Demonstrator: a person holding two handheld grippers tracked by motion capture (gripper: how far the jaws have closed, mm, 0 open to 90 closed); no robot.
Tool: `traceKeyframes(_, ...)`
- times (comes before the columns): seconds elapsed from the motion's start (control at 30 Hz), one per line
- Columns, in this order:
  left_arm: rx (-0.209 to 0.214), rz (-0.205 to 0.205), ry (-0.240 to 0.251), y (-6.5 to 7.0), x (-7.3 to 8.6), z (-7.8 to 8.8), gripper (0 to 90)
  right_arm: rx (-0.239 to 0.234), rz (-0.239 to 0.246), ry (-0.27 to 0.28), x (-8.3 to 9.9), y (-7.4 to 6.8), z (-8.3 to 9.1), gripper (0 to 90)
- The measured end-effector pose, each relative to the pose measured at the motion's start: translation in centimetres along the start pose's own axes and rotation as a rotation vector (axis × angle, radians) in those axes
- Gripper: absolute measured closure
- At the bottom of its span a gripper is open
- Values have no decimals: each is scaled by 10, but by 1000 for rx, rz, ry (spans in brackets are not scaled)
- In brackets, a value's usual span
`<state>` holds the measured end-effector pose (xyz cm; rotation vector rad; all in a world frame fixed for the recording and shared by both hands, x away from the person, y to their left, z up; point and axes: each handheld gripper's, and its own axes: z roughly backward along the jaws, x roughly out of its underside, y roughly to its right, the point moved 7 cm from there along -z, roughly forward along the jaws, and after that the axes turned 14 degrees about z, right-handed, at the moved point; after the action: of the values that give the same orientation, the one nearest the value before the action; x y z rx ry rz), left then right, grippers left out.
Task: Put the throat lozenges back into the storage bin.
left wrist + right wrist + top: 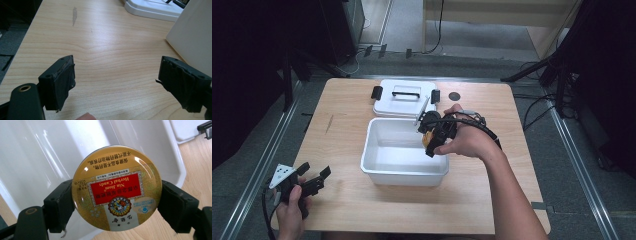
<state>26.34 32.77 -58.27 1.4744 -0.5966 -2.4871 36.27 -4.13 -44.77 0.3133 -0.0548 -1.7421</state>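
From the high view we see a wooden table [342,150] with an open white bin [404,172] at its middle and the bin's white lid [404,102] lying flat just behind it, black handle up. The right gripper [432,137] hangs over the bin's far right corner, carried by the right hand [467,140], and a yellow object shows between its jaws. At the near left corner of the table, well apart from the bin, the left gripper [314,180] sits in the left hand [292,210], its jaws spread with nothing between them.

In the left gripper view we look along the bare tabletop [105,50]; the two black jaws stand wide apart and empty, the bin's white wall [192,37] at the right and the lid [152,10] farther off.

In the right gripper view the jaws clamp a round golden candy tin [116,188] by its rim from both sides, its red label facing us. The tin hangs above the bin's white interior [45,152], near the bin's rim [183,175].
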Motion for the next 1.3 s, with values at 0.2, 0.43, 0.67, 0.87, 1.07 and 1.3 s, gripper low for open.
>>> traceKeyframes(0.2, 1, -2, -2, 0, 0, 0, 147, 3, 30, -15, 0, -2, -8, 206)
traceKeyframes(0.43, 0, -1, -3, 0, 0, 0, 147, -16, 68, -24, 2, -6, -24, 206)
traceKeyframes(0.67, 0, -1, -4, 0, 0, 0, 147, -20, 79, -47, 2, -6, -34, 206)
traceKeyframes(0.87, 1, -2, -5, 0, 0, 0, 147, -34, 88, -68, 3, -9, -47, 205)
traceKeyframes(1.07, 1, -1, -6, 0, 0, 0, 147, -45, 101, -91, 3, -11, -53, 204)
traceKeyframes(1.3, 1, -1, -5, 0, 0, 0, 147, -40, 126, -109, 3, -13, -57, 204)
